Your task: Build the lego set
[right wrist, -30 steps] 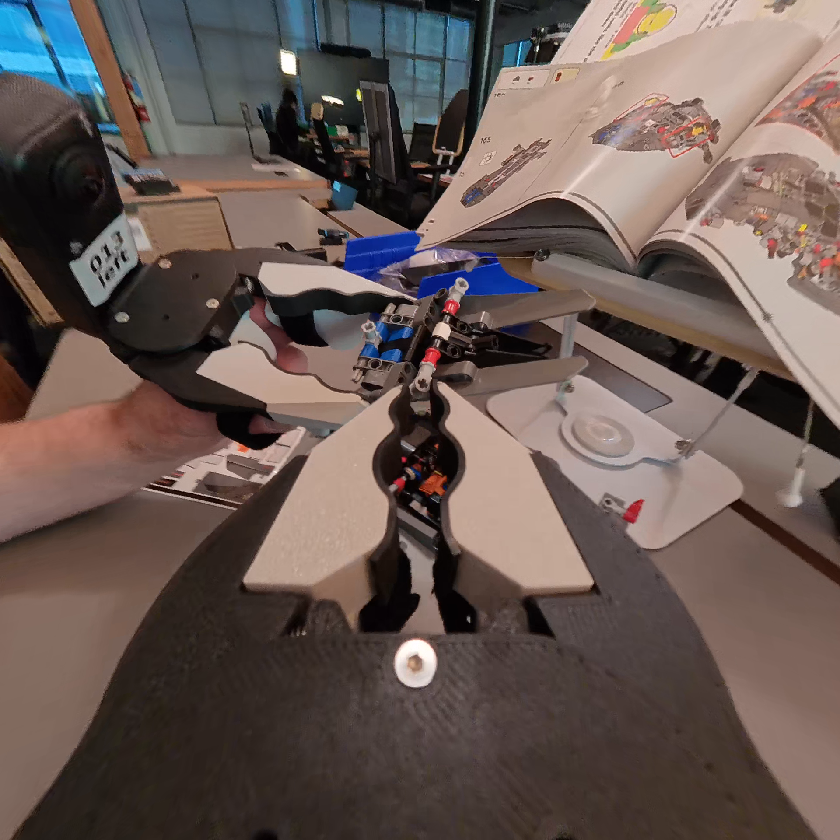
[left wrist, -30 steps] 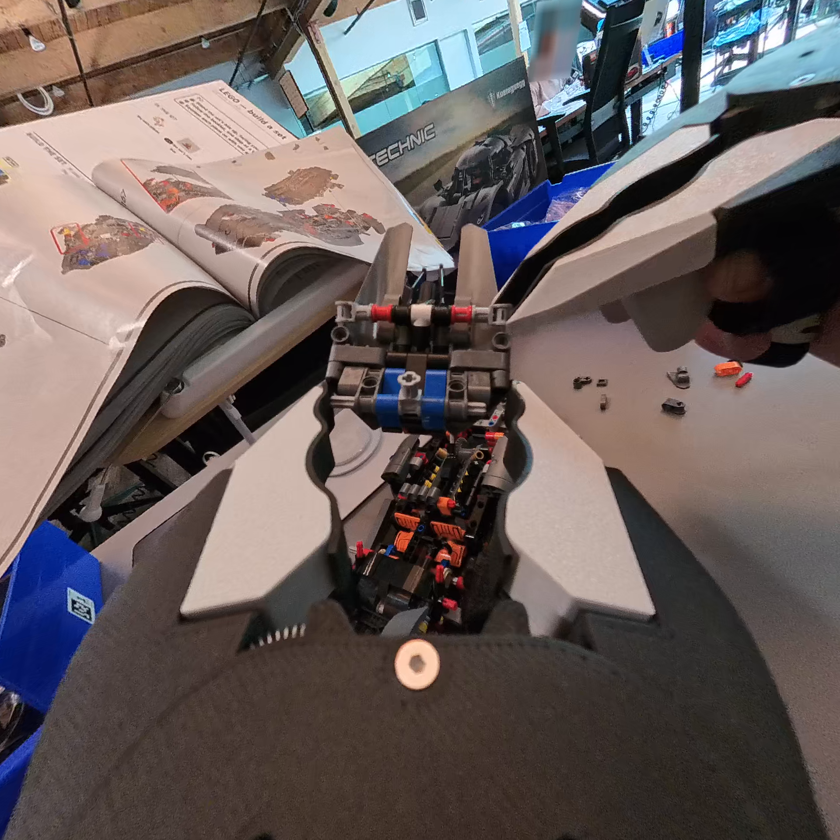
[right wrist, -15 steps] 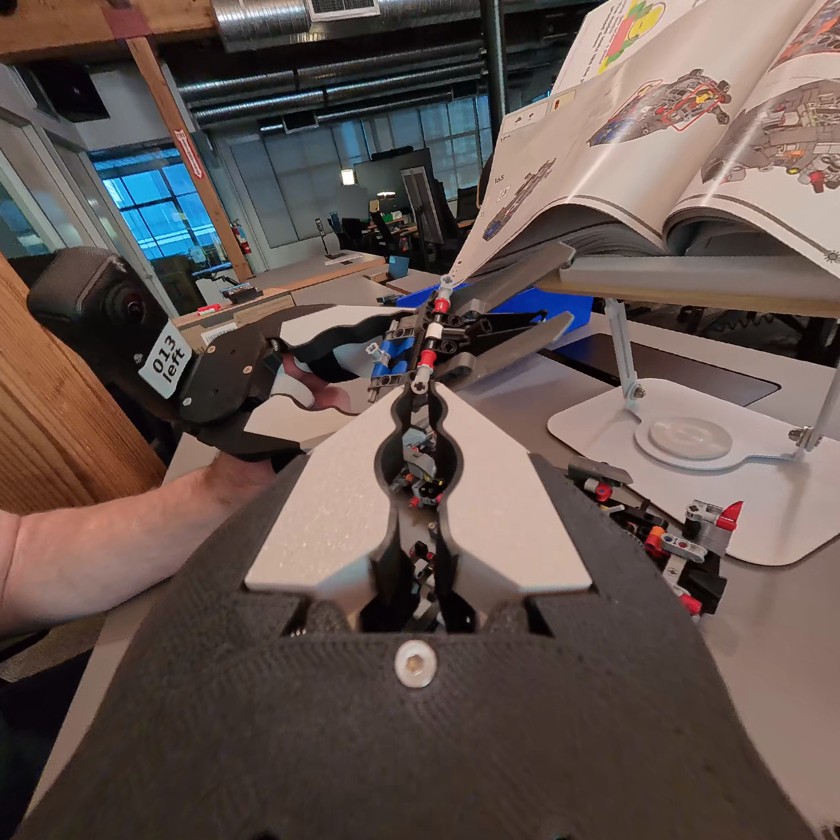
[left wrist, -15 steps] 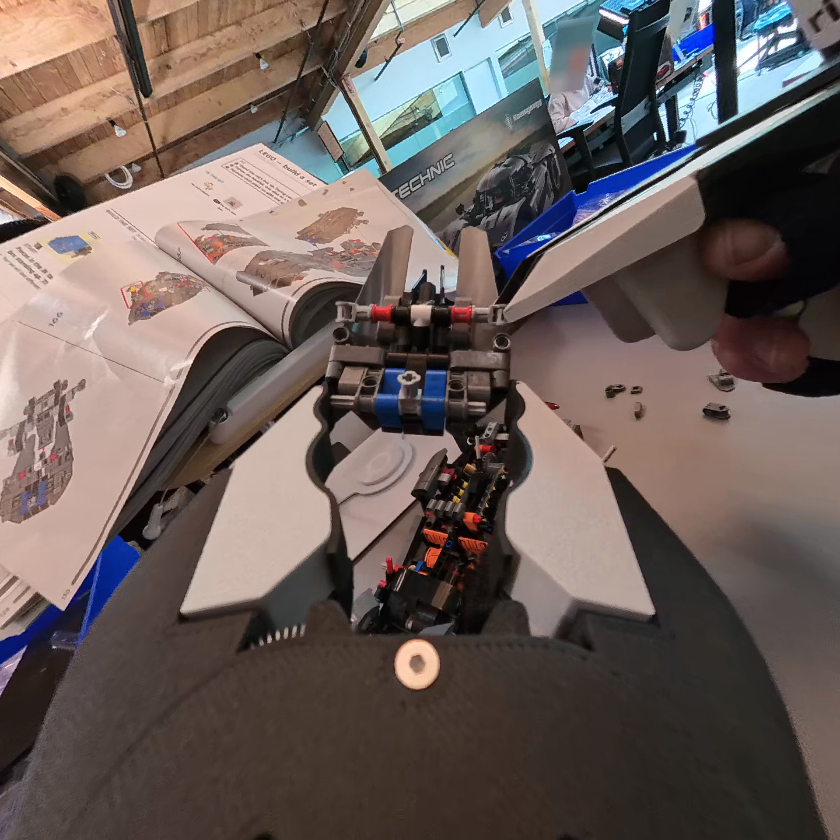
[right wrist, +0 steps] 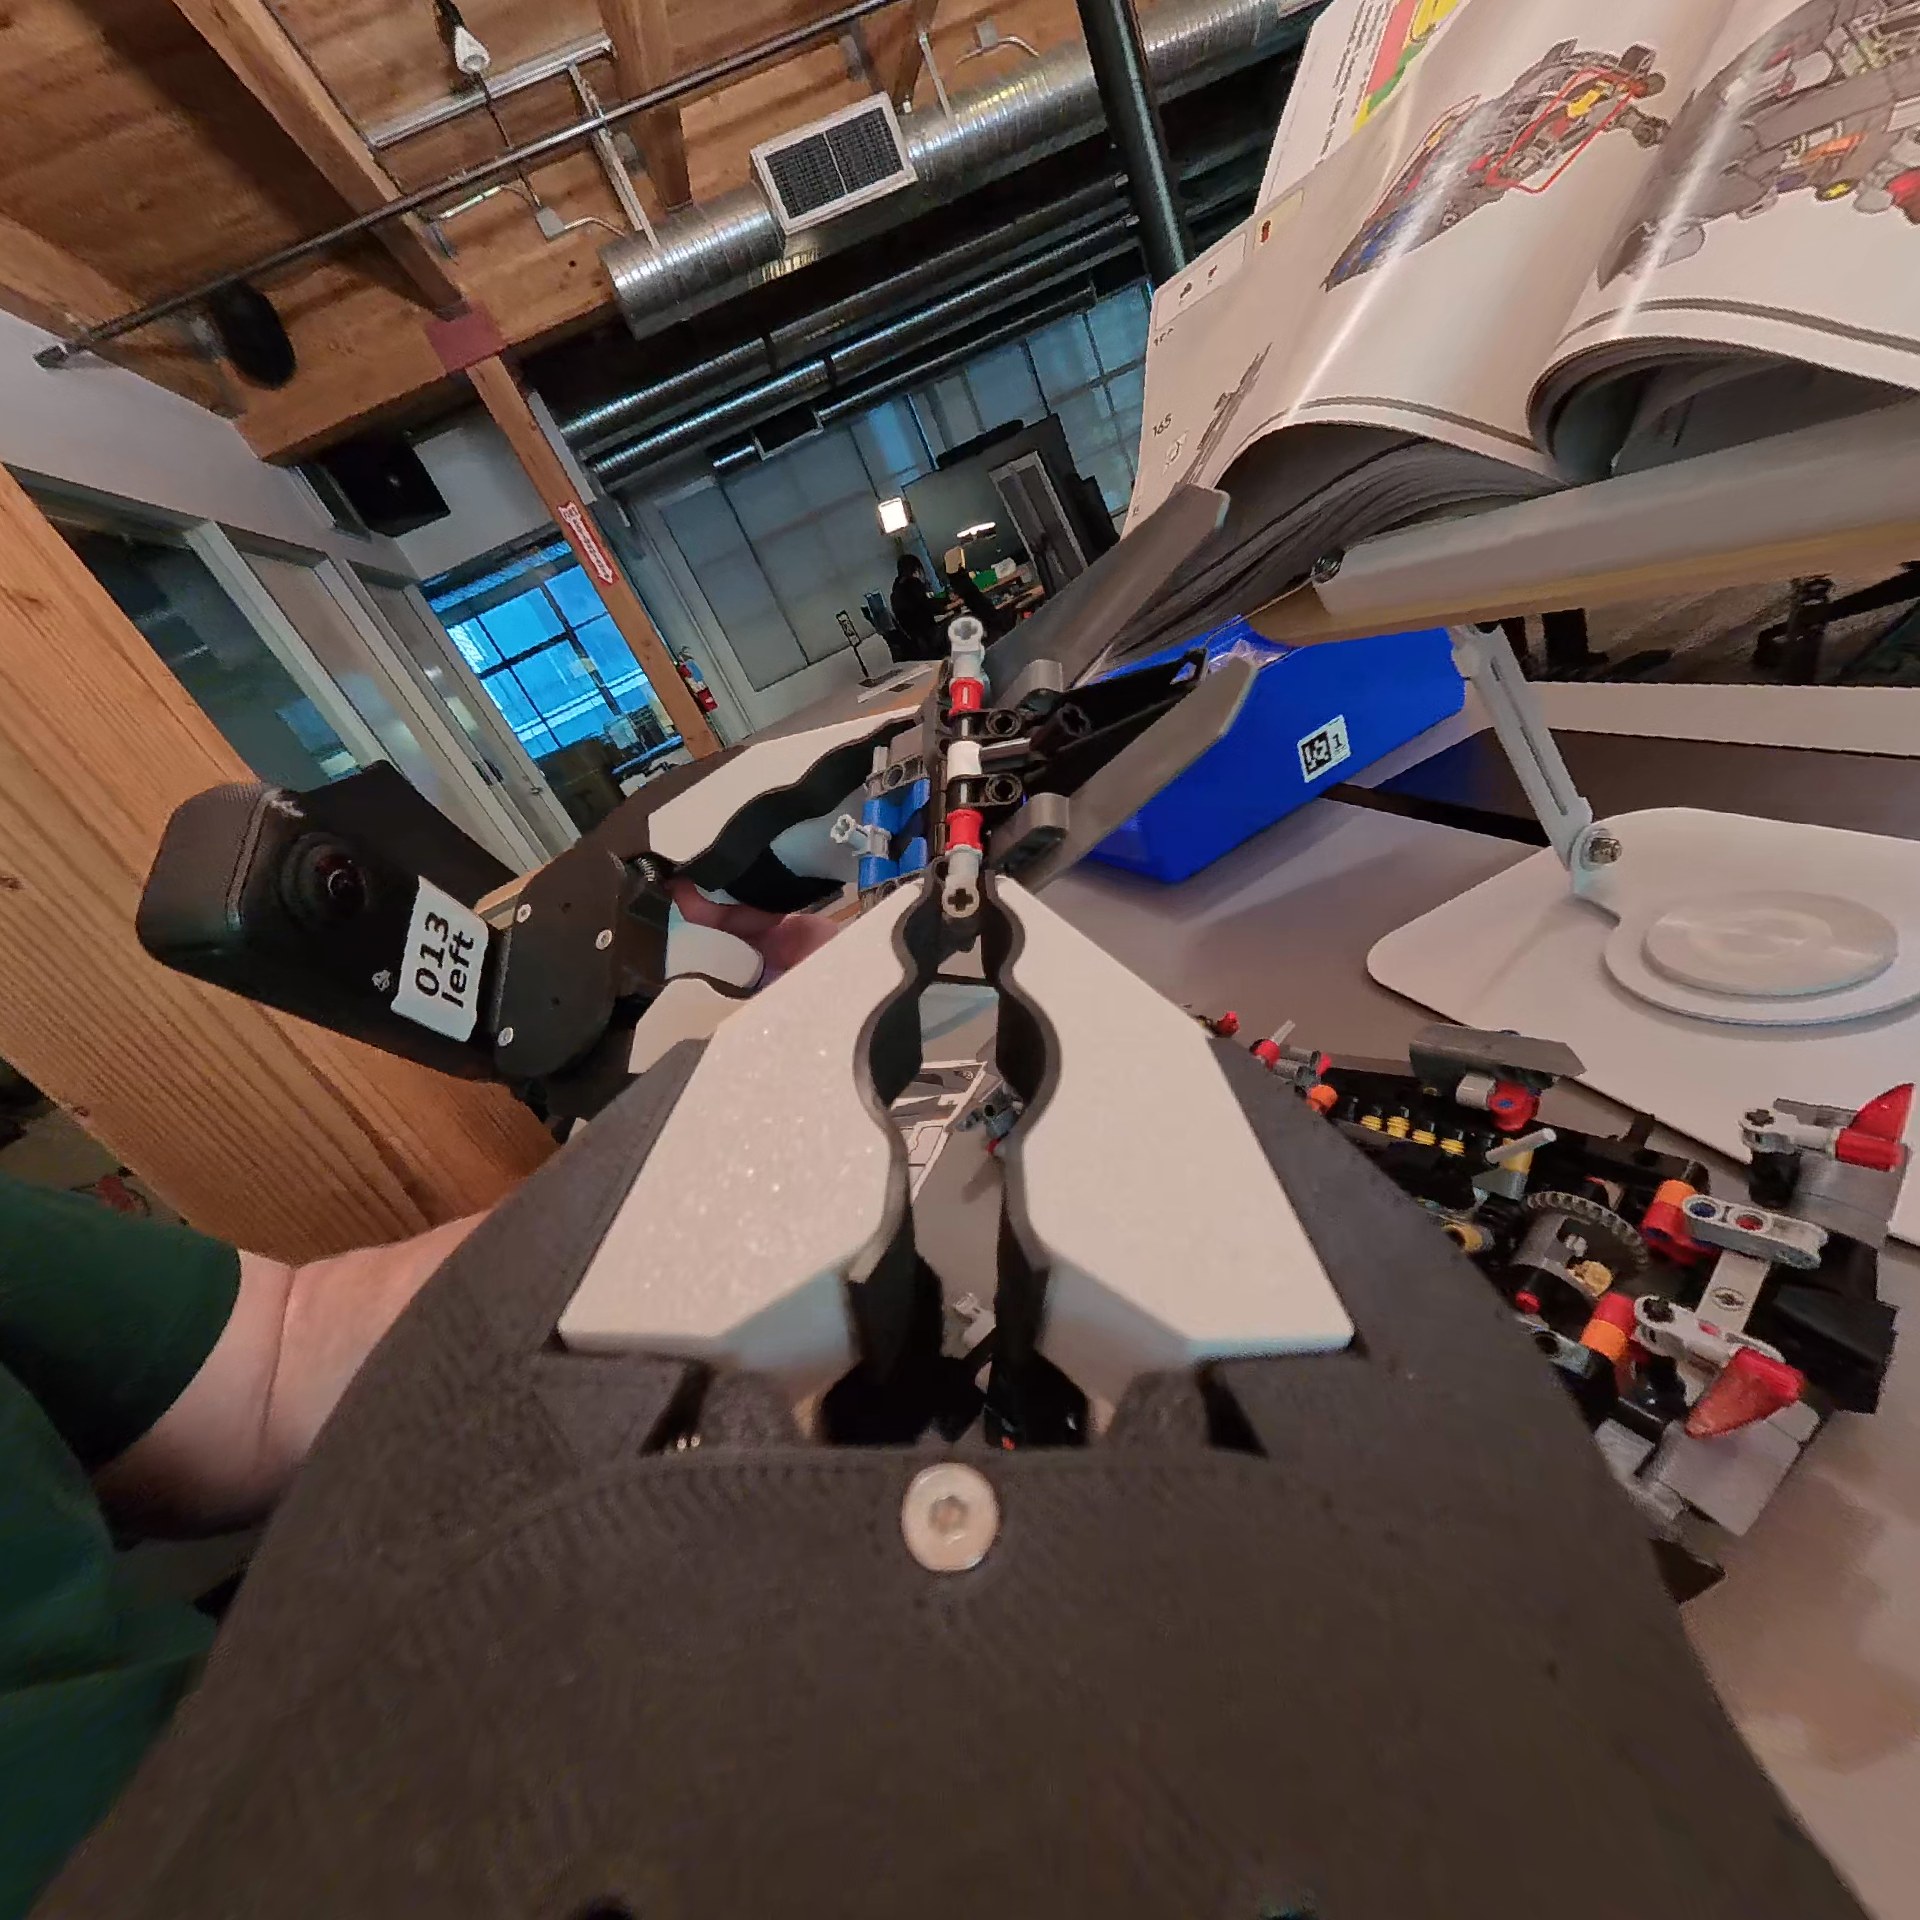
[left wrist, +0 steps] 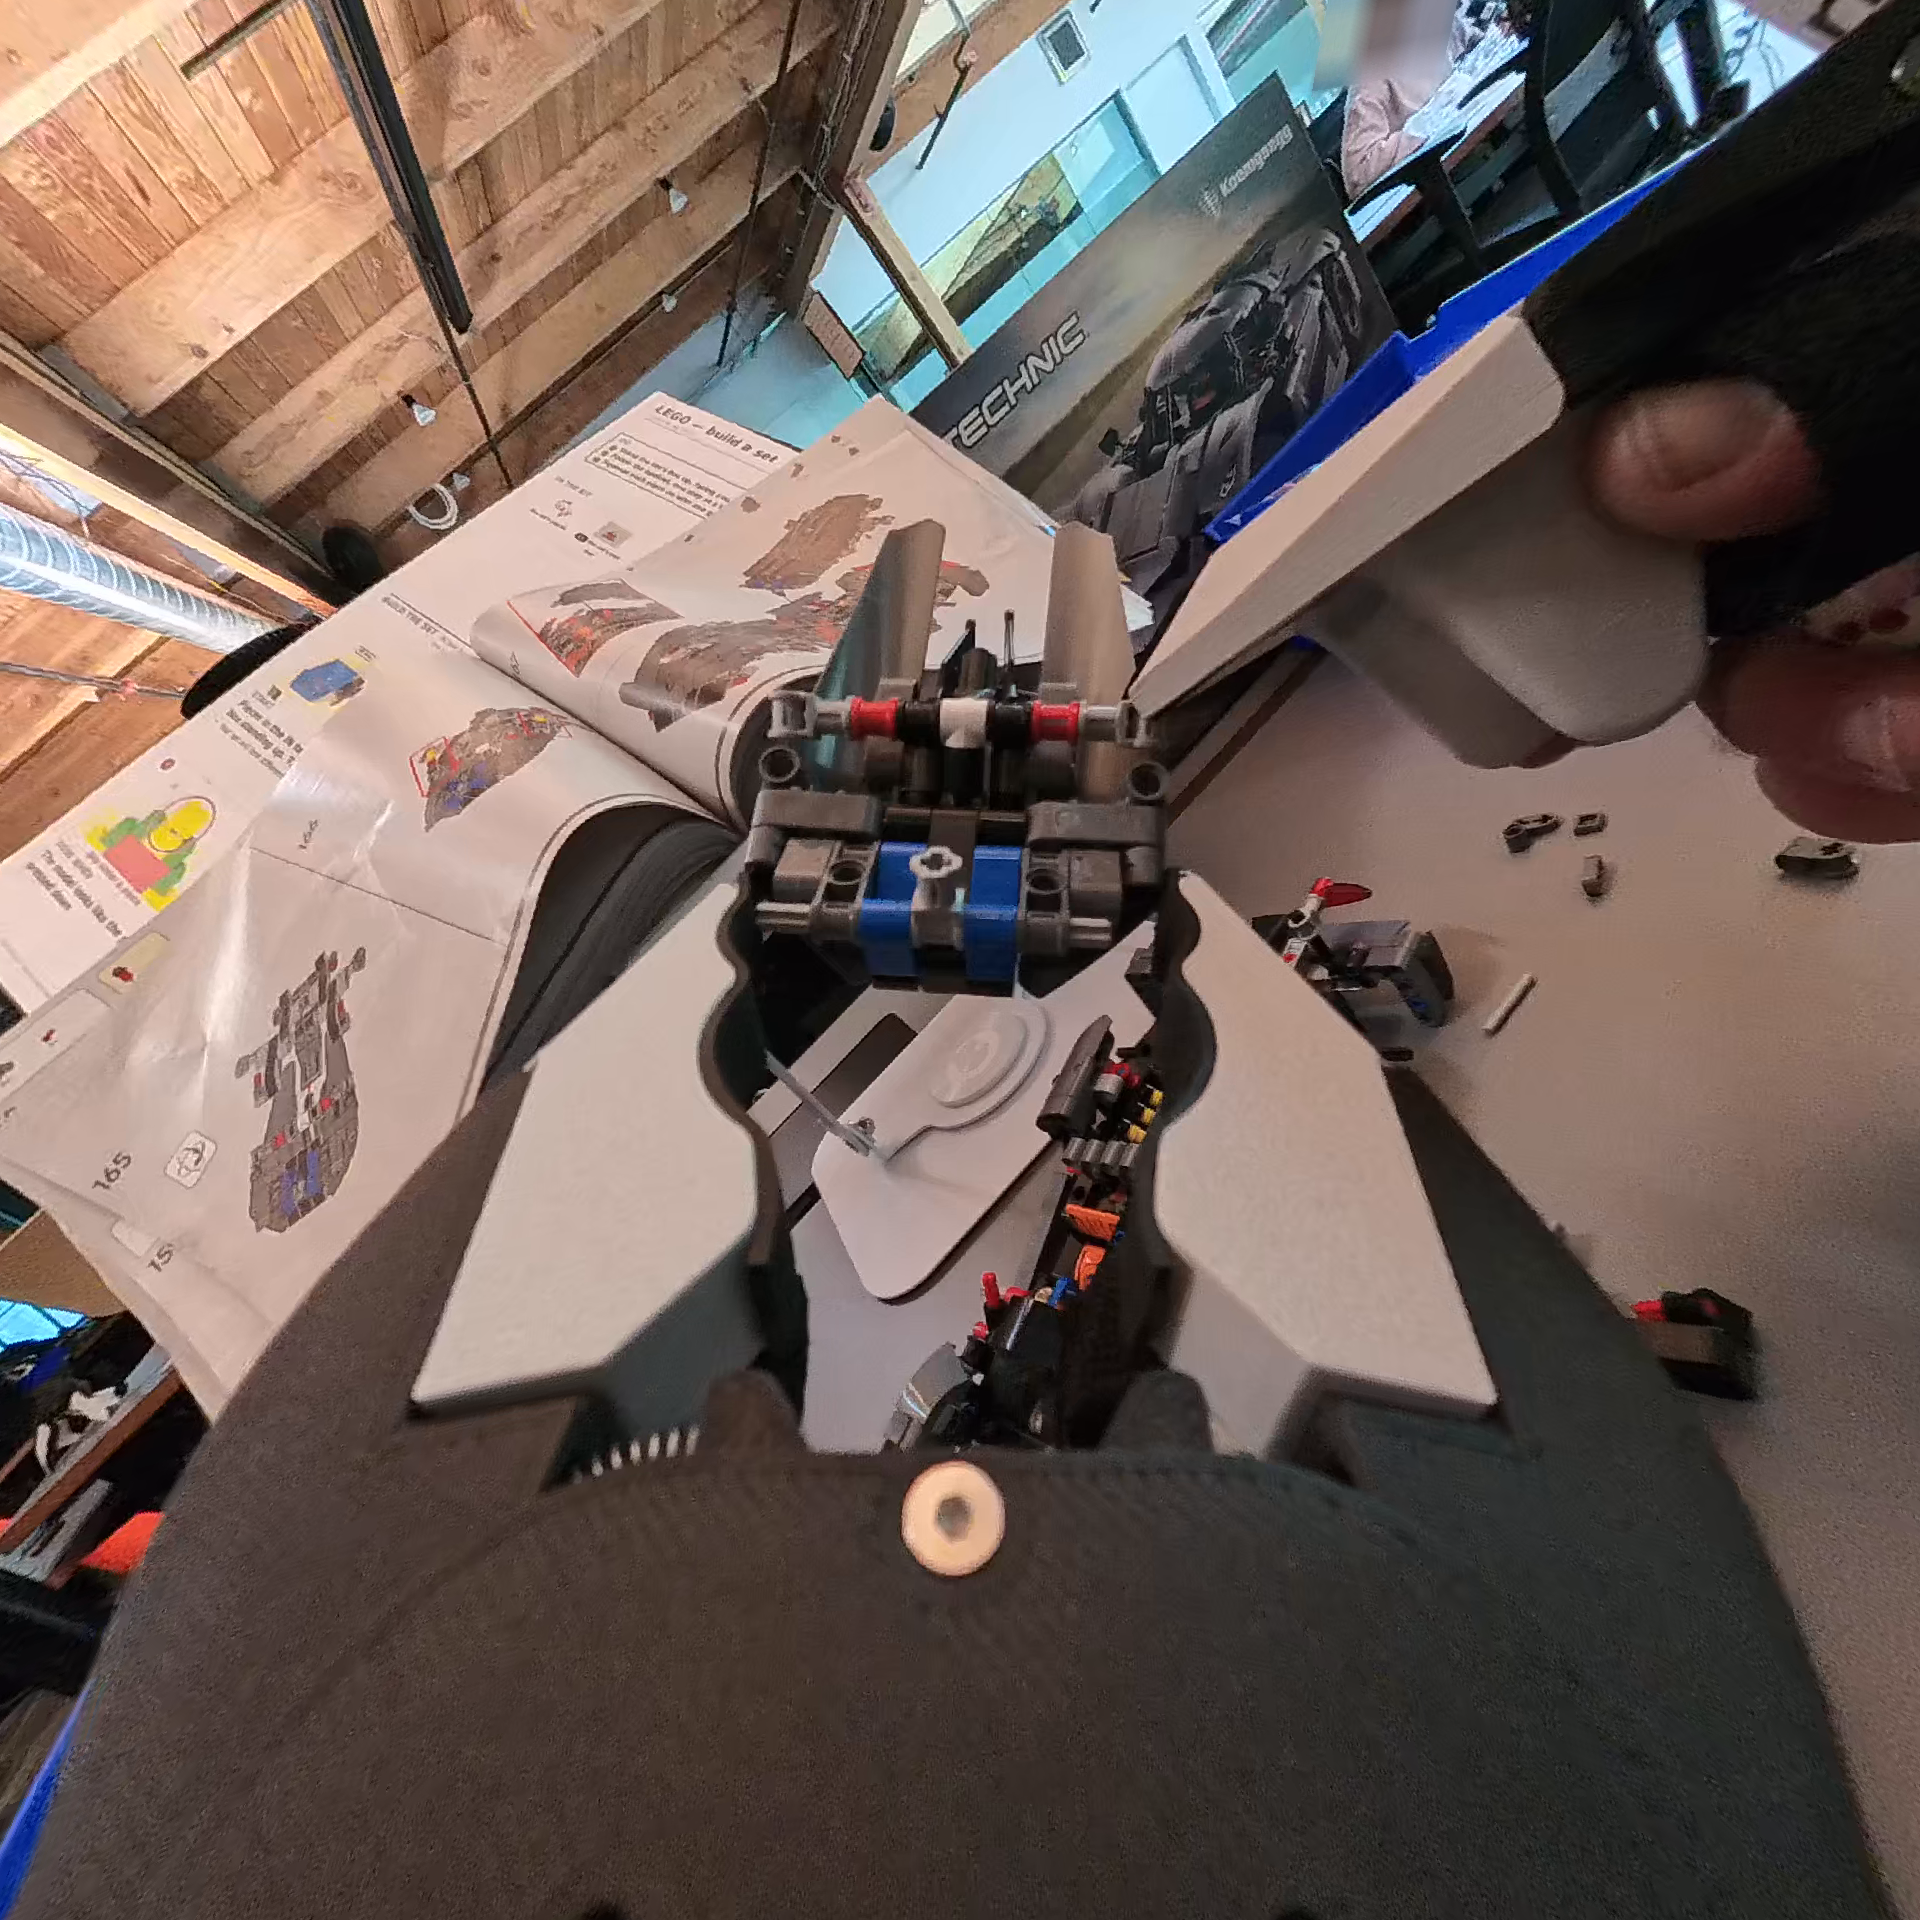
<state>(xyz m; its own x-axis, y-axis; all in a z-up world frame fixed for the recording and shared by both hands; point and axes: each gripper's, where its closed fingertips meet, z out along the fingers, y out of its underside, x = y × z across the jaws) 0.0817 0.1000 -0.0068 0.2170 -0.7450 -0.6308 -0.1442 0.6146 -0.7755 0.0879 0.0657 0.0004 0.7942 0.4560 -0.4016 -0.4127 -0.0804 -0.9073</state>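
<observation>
A lego sub-assembly (left wrist: 951, 883) of dark grey beams, blue bricks, two grey fins and an axle with red and white bushes hangs in the air. My left gripper (left wrist: 954, 920) is shut on its grey and blue base. My right gripper (right wrist: 961, 896) is shut on the end of the axle; its pale finger (left wrist: 1351, 540) comes in from the upper right in the left wrist view. The sub-assembly (right wrist: 997, 758) and the left gripper (right wrist: 748, 821) also show in the right wrist view. The big lego model (right wrist: 1621, 1247) lies on the table below.
An open instruction book (left wrist: 416, 831) rests on a stand with a white base plate (right wrist: 1714, 935). A blue bin (right wrist: 1247, 758) sits behind it. Loose small parts (left wrist: 1558, 831) and a small lego piece (left wrist: 1361, 966) lie on the grey table. A wooden post (right wrist: 125, 831) stands at left. The gap from one gripper's tips to the other's is roughly 4 cm. The left tips stand about 15 cm off the big lego model (right wrist: 1621, 1247).
Both grippers have risen and tilted upward together with the sub-assembly. The big model now lies lower and farther from it. Both grips are unchanged.
</observation>
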